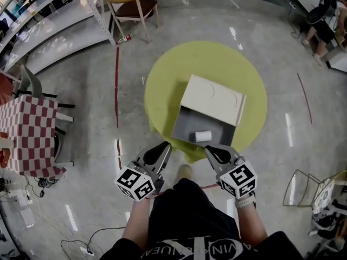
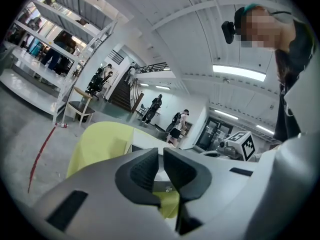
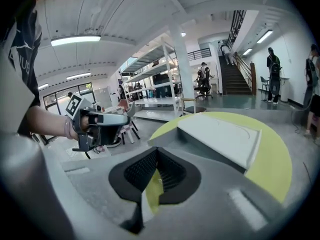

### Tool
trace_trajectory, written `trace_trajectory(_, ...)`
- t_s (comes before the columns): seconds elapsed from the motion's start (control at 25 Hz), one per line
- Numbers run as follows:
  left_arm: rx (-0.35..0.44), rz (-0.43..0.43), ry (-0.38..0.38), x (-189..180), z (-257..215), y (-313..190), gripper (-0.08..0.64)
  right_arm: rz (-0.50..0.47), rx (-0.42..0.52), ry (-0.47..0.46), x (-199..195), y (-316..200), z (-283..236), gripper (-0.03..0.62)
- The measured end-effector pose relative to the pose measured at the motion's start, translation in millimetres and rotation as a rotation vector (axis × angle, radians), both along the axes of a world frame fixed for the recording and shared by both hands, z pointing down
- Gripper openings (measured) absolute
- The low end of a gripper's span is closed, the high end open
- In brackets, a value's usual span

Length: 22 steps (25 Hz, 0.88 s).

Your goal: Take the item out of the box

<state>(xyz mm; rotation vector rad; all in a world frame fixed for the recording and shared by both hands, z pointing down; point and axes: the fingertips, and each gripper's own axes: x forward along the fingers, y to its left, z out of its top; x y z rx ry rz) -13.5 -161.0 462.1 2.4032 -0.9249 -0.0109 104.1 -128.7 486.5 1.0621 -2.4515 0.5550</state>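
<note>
Table: a round yellow table (image 1: 162, 75) fills the middle of the head view and carries everything that matters here.
Box: a grey box (image 1: 186, 128) sits on the table right of centre. Its end towards the bottom of the frame is open.
Lid: a white lid (image 1: 212, 99) covers the upper part of the box only, so the open end can be reached from below in the frame.
Left gripper: the left gripper (image 1: 160, 150) is at lower centre-left, off the box's lower left corner. Its jaws are drawn in to a thin slit with nothing between them.
Right gripper: the right gripper (image 1: 216, 151) is at lower centre-right, just below the box's open edge. Its jaws are clenched and empty, the pads meeting at the tips.
Item: a small white roll (image 1: 203, 136) lies on its side in the open end, towards the lower right of the box floor. Neither gripper touches it.
Axis: its long axis runs roughly left to right across the frame.
Key relation: the roll lies just above and slightly left of the right gripper's tips, and well up and to the right of the left gripper's. The right hand looks the nearer one, and its jaws would have to part before closing across the roll's short width.
</note>
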Motion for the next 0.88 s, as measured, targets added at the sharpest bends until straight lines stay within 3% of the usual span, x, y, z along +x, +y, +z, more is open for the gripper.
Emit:
trace_trajectory(0.44,-0.041,0.016,-0.025,1.8,20.9,-4.7,0.034,-0.205,-0.004,0.305,-2.5,-22.5,21.9,0.006)
trace_trajectory(0.64,-0.061,0.054,-0.025,9.8,29.0,-11.5,0.034,-0.291,-0.029,0.365,-8.6,-30.4,35.5,0.017)
trace_trajectory(0.88,-0.073,0.060,-0.023,3.3,32.4,-26.6,0.034,-0.458,-0.084,0.522,-5.6,-37.0,52.4,0.039)
